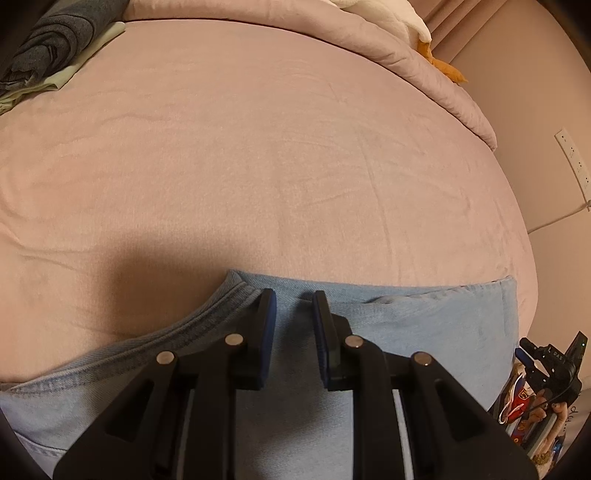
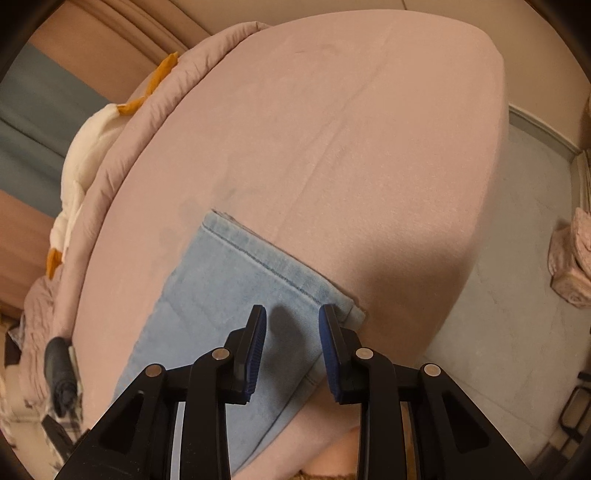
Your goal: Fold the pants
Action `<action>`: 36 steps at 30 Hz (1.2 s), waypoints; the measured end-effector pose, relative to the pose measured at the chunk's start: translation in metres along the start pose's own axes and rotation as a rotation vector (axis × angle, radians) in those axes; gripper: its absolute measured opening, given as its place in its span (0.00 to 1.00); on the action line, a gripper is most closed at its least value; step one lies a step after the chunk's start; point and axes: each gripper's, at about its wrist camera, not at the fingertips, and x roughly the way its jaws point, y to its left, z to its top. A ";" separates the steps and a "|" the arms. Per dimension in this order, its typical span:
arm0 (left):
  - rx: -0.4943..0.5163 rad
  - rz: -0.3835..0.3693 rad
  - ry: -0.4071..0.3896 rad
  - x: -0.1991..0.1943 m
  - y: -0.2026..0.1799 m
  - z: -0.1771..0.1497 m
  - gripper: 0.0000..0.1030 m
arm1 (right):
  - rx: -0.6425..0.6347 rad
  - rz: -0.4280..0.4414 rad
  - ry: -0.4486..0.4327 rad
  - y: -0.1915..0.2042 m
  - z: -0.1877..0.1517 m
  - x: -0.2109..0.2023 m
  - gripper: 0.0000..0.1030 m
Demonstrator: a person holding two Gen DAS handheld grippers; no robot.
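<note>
Over at your far left in the left wrist view, a dark grey garment point(image 1: 44, 40) is lying bunched on a pale green cloth point(image 1: 74, 70) at the edge of the pink bed sheet point(image 1: 258, 147); move across and your left gripper point(image 1: 294, 301) sits above the light blue denim pants point(image 1: 424, 325), jaws parted with a strip of denim showing between the blue pads point(image 1: 271, 306), nothing pinched; a stitched hem point(image 1: 207, 317) curves away just left of your left finger, and the pants run on to a folded edge at the right, near the side of the bed; whether the pads are touching the cloth, you can't tell from here; further right a rumpled pink quilt point(image 1: 424, 62) rims the bed, with a white and orange plush toy point(image 1: 424, 33) on it, and a white power strip point(image 1: 574, 158) lies beyond; now the right wrist view; that plush toy point(image 2: 88, 147) and quilt point(image 2: 122, 147) sit at the left, the pants point(image 2: 221, 295) lie flat on the sheet point(image 2: 369, 129) as a folded band, seam along the upper edge; your right gripper point(image 2: 292, 317) hovers over the near corner, jaws spread and empty, right finger point(image 2: 327, 325) at the very corner; grey floor point(image 2: 517, 258) off to the right.
</note>
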 end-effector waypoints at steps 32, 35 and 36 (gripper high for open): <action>0.004 -0.011 0.004 -0.003 0.003 -0.001 0.19 | 0.013 -0.021 -0.089 0.002 0.003 -0.008 0.08; 0.013 -0.007 0.010 -0.002 0.003 0.000 0.19 | -0.025 -0.019 -0.112 0.002 -0.002 -0.027 0.06; 0.007 -0.009 0.014 -0.002 0.003 0.001 0.19 | -0.037 -0.030 -0.103 0.001 -0.002 -0.025 0.06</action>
